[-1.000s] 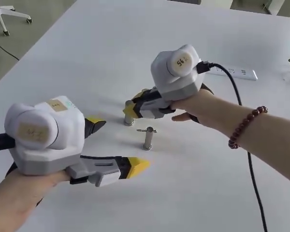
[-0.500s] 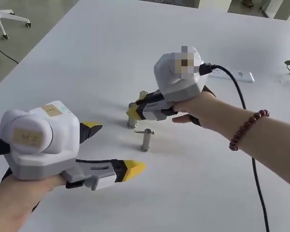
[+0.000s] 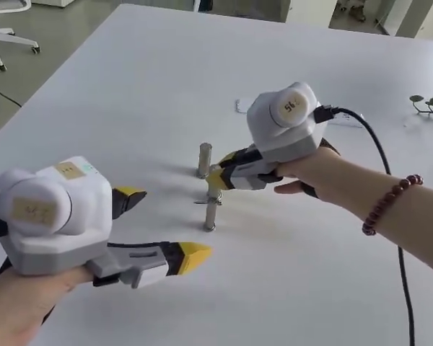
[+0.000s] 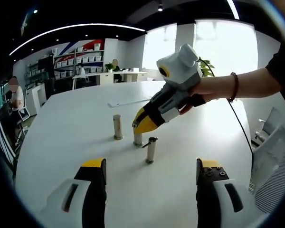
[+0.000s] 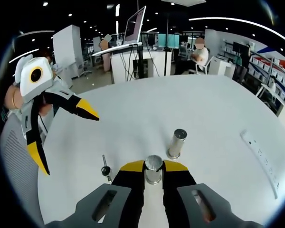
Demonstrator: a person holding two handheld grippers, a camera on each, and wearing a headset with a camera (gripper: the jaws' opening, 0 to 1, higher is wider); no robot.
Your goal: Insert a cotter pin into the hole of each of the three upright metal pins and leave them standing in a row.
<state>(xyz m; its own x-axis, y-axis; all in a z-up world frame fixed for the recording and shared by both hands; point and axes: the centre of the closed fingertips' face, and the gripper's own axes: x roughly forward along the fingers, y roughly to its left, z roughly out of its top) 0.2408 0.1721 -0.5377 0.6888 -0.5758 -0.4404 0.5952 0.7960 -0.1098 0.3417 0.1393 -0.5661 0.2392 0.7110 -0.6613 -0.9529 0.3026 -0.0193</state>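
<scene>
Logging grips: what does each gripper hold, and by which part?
The right gripper clasps the middle metal pin near its top; the left gripper is open, empty.

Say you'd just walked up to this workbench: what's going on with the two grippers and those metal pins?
A person works two hand-held grippers over a white table. The right gripper has its jaws closed around the top of the middle pin, one of three standing upright in a row. The near pin already carries a cotter pin through its hole. The far pin stands bare. The left gripper hovers open and empty, short of the row.
</scene>
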